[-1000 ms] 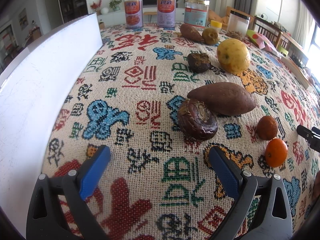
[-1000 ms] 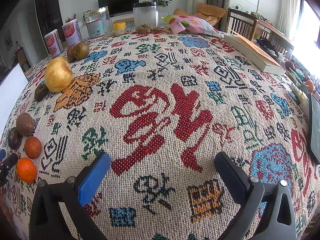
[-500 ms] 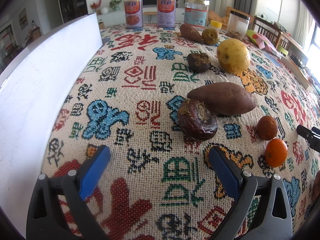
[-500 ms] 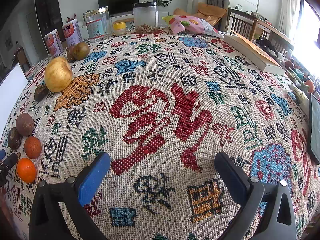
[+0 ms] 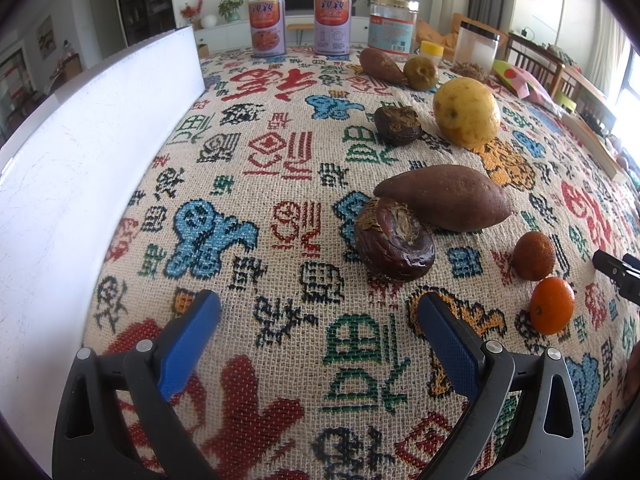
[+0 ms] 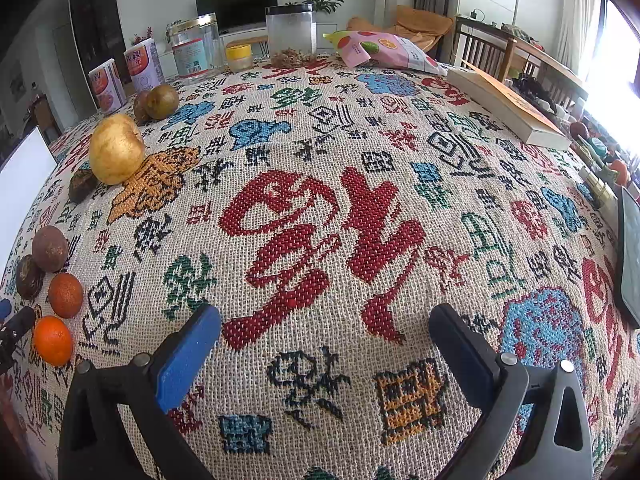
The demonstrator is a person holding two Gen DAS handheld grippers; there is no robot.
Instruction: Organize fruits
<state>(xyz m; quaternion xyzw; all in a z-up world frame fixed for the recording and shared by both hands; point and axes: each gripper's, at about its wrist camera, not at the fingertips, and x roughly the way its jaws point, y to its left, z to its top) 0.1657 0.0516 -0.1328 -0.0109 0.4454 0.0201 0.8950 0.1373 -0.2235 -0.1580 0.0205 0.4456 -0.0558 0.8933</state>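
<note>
My left gripper [image 5: 318, 322] is open and empty, low over the patterned tablecloth. Just ahead to its right lie a dark wrinkled fruit [image 5: 394, 250] touching a brown sweet potato [image 5: 444, 197]. Further right sit a reddish-brown round fruit [image 5: 534, 255] and a small orange [image 5: 551, 305]. Farther back are a big yellow fruit [image 5: 466, 112], another dark wrinkled fruit [image 5: 397, 125], a second sweet potato [image 5: 382, 65] and a greenish-brown fruit [image 5: 421, 73]. My right gripper [image 6: 324, 328] is open and empty over bare cloth; the orange [image 6: 53, 340] and yellow fruit [image 6: 116, 149] lie far to its left.
A white board [image 5: 80, 152] stands along the left side. Two cans [image 5: 267, 26], a jar [image 5: 393, 26] and a clear container [image 6: 291, 32] line the far edge. A snack bag [image 6: 384, 50] and a book [image 6: 508, 106] lie at the back right.
</note>
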